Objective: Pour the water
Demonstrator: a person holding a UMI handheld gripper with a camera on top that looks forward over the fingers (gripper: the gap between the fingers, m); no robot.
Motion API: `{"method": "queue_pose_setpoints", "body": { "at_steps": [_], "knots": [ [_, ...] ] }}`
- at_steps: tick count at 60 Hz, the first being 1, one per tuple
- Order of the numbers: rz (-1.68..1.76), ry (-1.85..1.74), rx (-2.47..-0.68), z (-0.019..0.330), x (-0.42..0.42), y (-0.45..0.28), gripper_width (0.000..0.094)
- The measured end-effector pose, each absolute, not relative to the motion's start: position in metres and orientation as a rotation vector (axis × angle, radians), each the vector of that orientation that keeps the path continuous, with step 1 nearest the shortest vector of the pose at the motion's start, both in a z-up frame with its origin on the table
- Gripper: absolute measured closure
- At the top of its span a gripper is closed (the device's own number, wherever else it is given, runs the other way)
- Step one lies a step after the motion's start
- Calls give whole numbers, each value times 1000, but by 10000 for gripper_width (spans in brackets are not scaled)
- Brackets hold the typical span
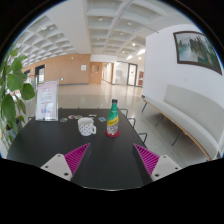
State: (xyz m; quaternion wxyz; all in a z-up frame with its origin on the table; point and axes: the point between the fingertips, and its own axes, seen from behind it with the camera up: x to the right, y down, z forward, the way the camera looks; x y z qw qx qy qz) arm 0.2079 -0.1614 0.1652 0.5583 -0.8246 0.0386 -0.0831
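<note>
Magenta pads line the 2 fingers of the handheld gripper, which stand wide apart with nothing between them, low over the near part of the dark rectangular table; bare tabletop fills the gap between the fingers and runs ahead to the task's things. Beyond the fingers, toward the table's far edge, a green plastic bottle with a red cap and a multicoloured label stands upright; its label cannot be read. Just beside it, apart from it, sits a white mug. Farther off along the same edge stands an upright sign card, its writing too small to read; leafy green plant overhangs that side; a white bench lines the opposite wall under a dark framed picture.
</note>
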Motion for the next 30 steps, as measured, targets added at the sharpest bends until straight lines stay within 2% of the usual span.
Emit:
{"method": "queue_pose_setpoints", "body": {
  "at_steps": [14,30],
  "knots": [
    [-186,58,-1961,172,183,-246,74],
    [-163,73,-1906,188,173,-269,77]
  ]
}}
